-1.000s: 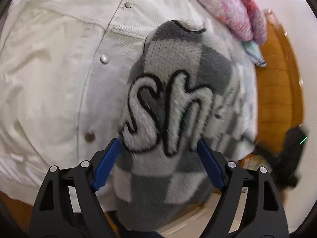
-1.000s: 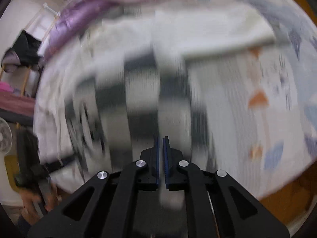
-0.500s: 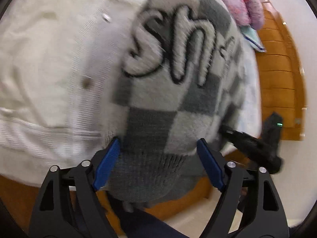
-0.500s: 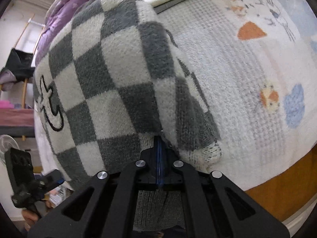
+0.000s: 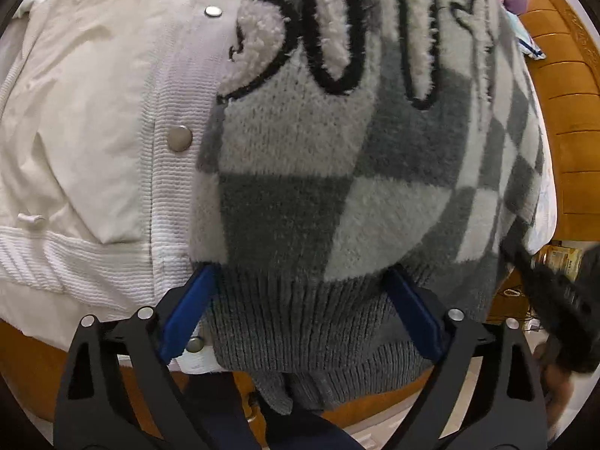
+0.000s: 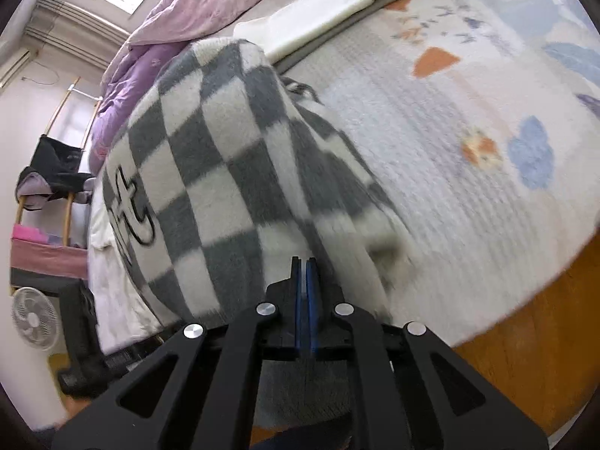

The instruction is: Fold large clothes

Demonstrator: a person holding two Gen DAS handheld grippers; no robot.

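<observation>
A fuzzy grey-and-white checkered sweater [image 5: 337, 157] with black-outlined lettering lies on the bed, its ribbed hem hanging over the near edge. My left gripper [image 5: 300, 311] is open, its blue fingers [image 5: 183, 311] on either side of the hem. In the right wrist view the sweater [image 6: 210, 172] bulges up ahead. My right gripper [image 6: 304, 273] is shut on the sweater's lower edge. A cream snap-button jacket [image 5: 93, 120] lies under and left of the sweater.
The bed has a pale printed blanket [image 6: 450, 131] and a wooden frame [image 5: 570, 131]. A purple quilt [image 6: 180, 18] is bunched at the far side. A folded white cloth [image 6: 337, 3] lies beyond the sweater. A floor fan [image 6: 35, 317] and a rack stand at the left.
The sweater has been pulled toward the near bed edge; its lettering moved up in the left view. The left gripper stays open around the hem. The right gripper stays shut on the sweater.
</observation>
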